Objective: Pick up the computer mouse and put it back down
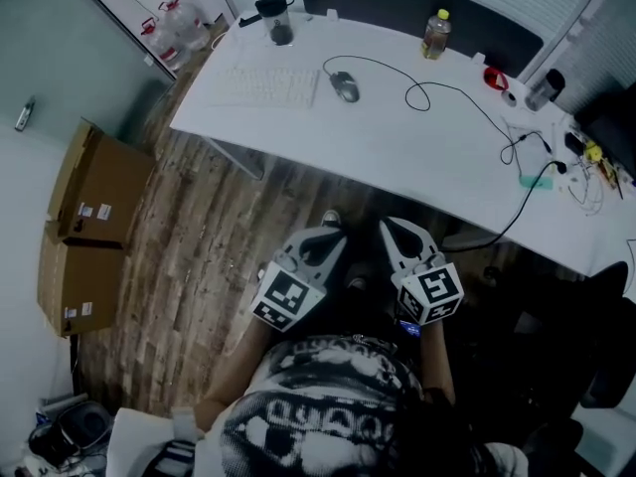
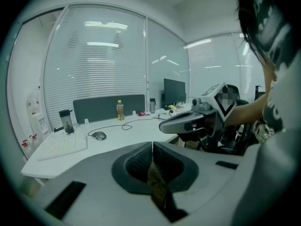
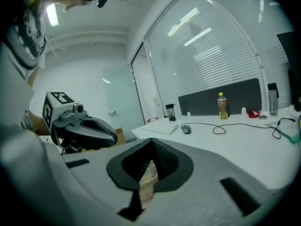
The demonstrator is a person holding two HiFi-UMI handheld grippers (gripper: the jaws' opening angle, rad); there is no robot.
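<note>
The grey computer mouse (image 1: 344, 86) lies on the white desk (image 1: 397, 147), just right of the keyboard (image 1: 266, 85), and its black cable loops off to the right. It also shows far ahead in the left gripper view as the mouse (image 2: 99, 135) and in the right gripper view as the mouse (image 3: 186, 129). Both grippers are held close to the person's body over the wooden floor, well short of the desk. My left gripper (image 1: 331, 236) (image 2: 152, 146) has its jaws together with nothing between them. My right gripper (image 1: 391, 229) (image 3: 151, 143) is likewise shut and empty.
A dark lidded cup (image 1: 276, 18) and a yellow-capped bottle (image 1: 435, 34) stand at the desk's far edge. Cables and small items clutter the desk's right end (image 1: 556, 157). Cardboard boxes (image 1: 94, 182) sit on the floor at the left, and a black chair (image 1: 606, 346) at the right.
</note>
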